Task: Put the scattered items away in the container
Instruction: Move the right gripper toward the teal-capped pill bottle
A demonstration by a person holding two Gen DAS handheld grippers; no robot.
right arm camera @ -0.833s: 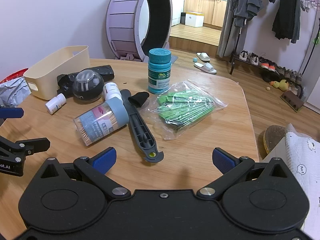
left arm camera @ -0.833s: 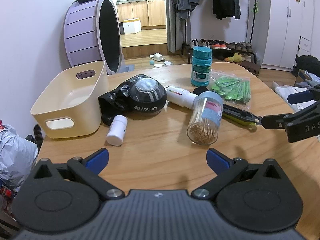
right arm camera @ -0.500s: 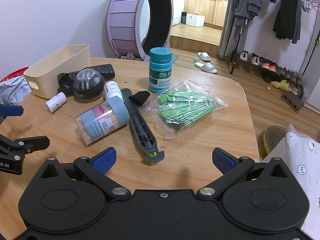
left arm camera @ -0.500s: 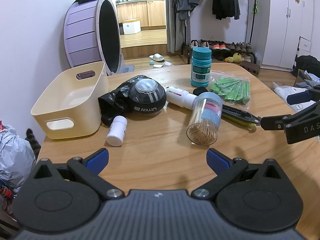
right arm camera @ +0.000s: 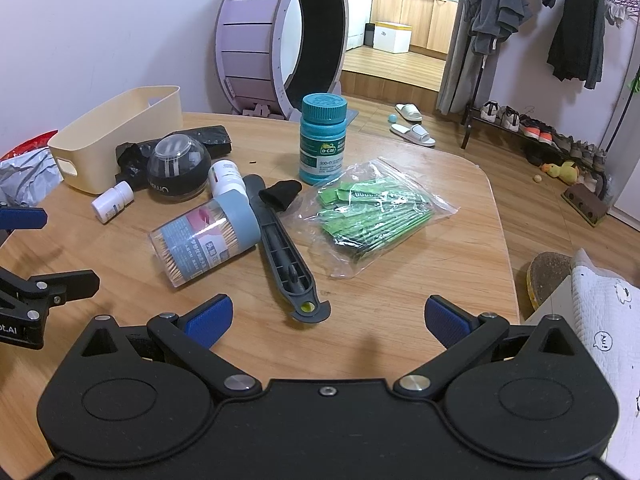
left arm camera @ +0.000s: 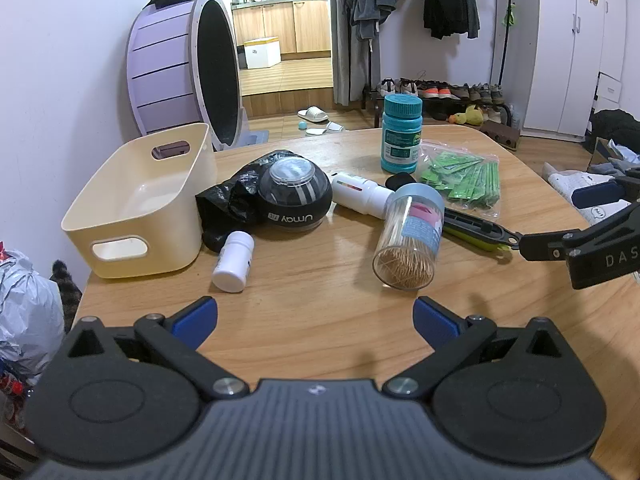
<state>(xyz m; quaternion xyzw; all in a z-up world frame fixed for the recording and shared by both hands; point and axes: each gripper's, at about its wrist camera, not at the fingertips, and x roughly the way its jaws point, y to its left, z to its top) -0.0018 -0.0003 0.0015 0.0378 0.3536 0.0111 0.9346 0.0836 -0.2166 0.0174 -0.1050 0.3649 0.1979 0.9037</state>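
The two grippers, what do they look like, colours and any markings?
Both the left gripper and the right gripper are matte black, with round pivot housings, silver screws and blue fingertip pads. White lettering shows on each one's side. No cables or sleeves visible.

Everything is lying right of the basket: ball nearest, then toothpick jar, bottle behind

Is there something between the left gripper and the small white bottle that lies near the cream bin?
Nothing visible blocks it. The left gripper is open, and only bare table lies between it and the small white bottle. The black bag sits behind the bottle, beside the cream bin.
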